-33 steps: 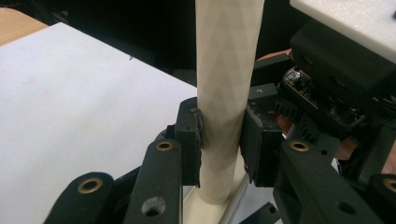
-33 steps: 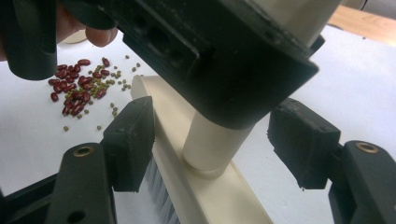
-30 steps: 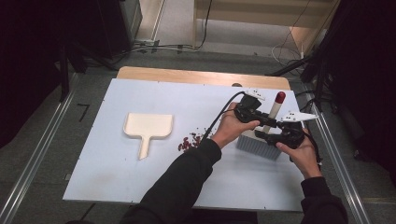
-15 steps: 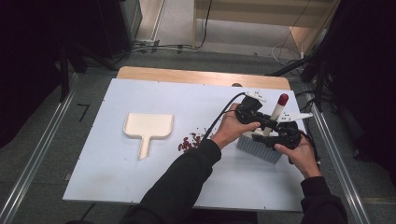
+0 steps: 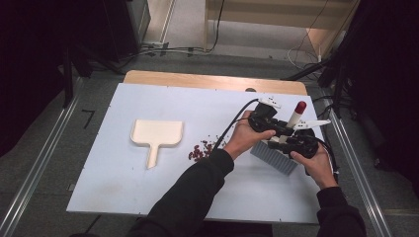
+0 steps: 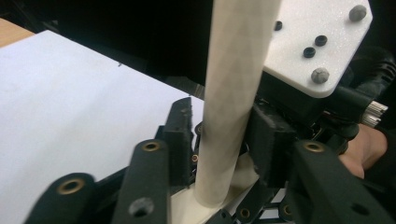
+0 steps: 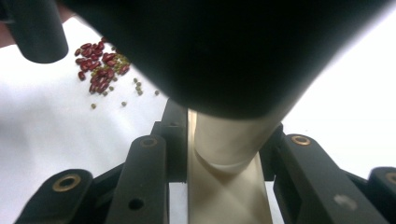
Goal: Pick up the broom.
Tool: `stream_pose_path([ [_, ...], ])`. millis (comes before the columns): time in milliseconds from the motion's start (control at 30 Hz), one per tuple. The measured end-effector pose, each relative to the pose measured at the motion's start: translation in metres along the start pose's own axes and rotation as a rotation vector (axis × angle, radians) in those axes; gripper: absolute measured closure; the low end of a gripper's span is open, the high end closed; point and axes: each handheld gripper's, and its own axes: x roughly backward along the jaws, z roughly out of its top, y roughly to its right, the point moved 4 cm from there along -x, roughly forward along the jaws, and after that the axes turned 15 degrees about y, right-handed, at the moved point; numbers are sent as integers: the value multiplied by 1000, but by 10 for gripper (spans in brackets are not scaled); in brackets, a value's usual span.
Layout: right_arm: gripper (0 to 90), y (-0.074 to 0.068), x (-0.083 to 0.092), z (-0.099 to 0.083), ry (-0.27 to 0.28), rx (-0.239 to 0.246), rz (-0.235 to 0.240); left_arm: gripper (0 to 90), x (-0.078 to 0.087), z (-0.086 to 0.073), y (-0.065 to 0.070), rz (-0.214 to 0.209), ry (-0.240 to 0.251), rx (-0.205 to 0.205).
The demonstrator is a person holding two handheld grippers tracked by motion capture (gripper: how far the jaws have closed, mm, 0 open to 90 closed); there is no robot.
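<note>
Even overhead light falls on the pale bench top [image 5: 148,197], while the surroundings sink into darkness. Both gripper views blur badly up close, and the white surface there glares.

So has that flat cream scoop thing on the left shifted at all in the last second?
No. The cream dustpan lies in the same spot left of the red bean pile, handle pointing toward the person, as before.

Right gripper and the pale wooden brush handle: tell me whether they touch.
Touching. In the right gripper view the right gripper's jaws, having just been closing, press both sides of the pale wooden brush handle.
</note>
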Motion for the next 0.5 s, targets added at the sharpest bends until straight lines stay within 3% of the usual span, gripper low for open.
stream_pose_path([
  [267, 641, -1, 0, 1, 8, -12, 2, 459, 13, -1, -4, 44, 27, 35],
  [367, 641, 0, 2, 2, 20, -16, -3, 430, 25, 0, -9, 93, 58, 51],
  [400, 642, 1, 3, 3, 28, -19, -6, 424, 35, 0, -15, 136, 76, 59],
  [467, 642, 1, 4, 4, 37, -25, -10, 407, 41, 0, -18, 154, 84, 66],
  [500, 642, 2, 4, 4, 38, -22, -19, 404, 52, -1, -23, 191, 95, 82],
])
